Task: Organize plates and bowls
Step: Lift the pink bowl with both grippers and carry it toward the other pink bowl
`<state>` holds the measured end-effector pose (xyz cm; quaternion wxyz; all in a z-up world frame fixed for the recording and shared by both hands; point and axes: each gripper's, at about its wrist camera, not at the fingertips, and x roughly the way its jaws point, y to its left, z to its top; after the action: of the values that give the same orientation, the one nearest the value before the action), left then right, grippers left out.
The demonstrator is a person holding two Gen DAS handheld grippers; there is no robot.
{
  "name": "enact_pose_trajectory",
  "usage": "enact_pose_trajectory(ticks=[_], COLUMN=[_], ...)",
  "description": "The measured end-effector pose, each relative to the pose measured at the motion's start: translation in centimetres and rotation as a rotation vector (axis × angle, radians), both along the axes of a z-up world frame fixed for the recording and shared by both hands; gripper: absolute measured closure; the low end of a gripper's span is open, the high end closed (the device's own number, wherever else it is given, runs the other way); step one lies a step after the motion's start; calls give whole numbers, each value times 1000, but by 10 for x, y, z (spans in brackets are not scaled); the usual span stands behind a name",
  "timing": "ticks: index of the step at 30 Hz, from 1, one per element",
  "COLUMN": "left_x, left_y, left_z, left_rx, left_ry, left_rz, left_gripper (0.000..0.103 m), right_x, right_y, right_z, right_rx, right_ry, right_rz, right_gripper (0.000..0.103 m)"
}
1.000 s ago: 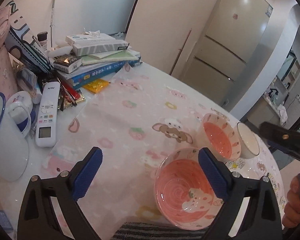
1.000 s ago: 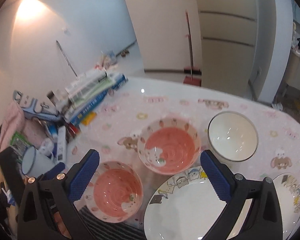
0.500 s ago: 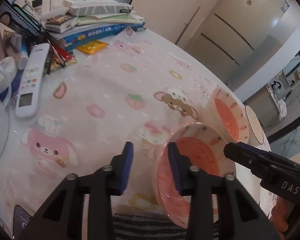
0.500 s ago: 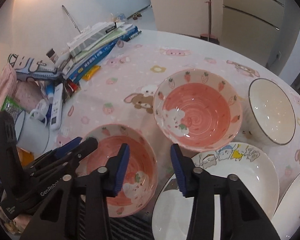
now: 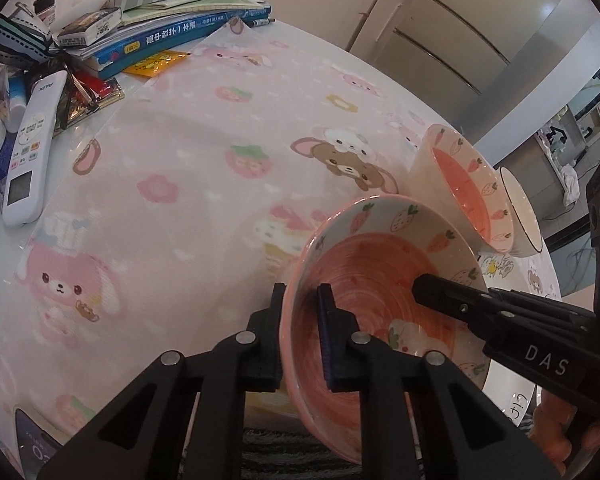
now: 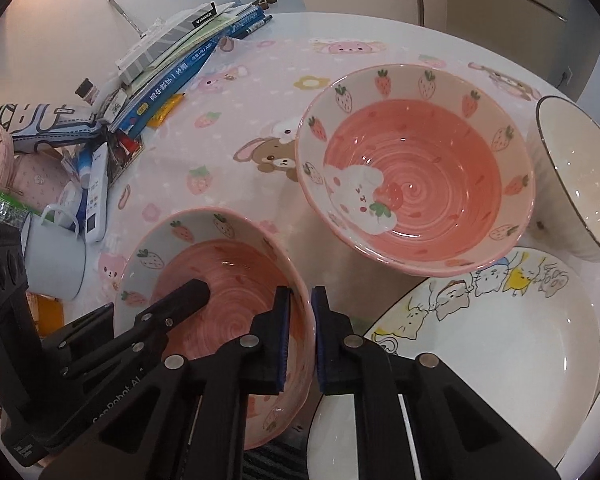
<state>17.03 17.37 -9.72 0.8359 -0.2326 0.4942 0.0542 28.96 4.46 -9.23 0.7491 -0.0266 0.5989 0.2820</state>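
Note:
A small pink strawberry bowl stands at the table's near edge; it also shows in the right wrist view. My left gripper is shut on its left rim. My right gripper is shut on its right rim. A larger pink strawberry bowl sits just behind it, also seen in the left wrist view. A white bowl with a dark rim stands to the right. A white cartoon plate lies at the near right.
A stack of books, a white remote and small clutter crowd the far left of the pink cartoon tablecloth. A white enamel mug stands at the left. A striped mat lies at the near edge.
Both grippers came down onto the small pink bowl and closed on opposite sides of its rim. The bowls and plate stay where they were.

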Motion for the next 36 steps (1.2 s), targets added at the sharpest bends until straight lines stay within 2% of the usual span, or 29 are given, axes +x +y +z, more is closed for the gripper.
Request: enact_pose_trajectory(ticks=[6,9,16,19,22,25,27,31,34,36], left_x=[-1,-5,-15,-17,-16,-13,-10,1,10,18], left_y=[-2,-8,-12,-20,-31,-38,-44,-69,-91,-105], left_z=[2,12,38,53,74,99,118,163,193,209], left_rx=[-2,54,70,105,156,165,165,241,294,299], left_ry=[-10,-49,-118,-133,-149,-177,-201,-267,-314,-353], left_rz=[-9,-22,-9,-4,-2,-6,-16,-53,-99,-135], left_gripper=[90,90,90,90,90,91,91,91,91,91], right_x=[-2,-5,-12,-13,-12,-13,-17,-26,-25,-24], right_y=[1,1,-8,-17,-29,-45,-56,-84,-117,-137], right_z=[4,14,43,59,75,97,114,150,170,179], right_rx=[-7,0,47,81,126,201,233,305,409,453], right_ry=[-4,-28,-77,-95,-108,-134,-182,-299,-365,-412], right_rz=[-17,-18,-25,-38,-60,-89,-102,-150,-217,-261], right_gripper=[92,92,92,91,90,90,90,90,90,90])
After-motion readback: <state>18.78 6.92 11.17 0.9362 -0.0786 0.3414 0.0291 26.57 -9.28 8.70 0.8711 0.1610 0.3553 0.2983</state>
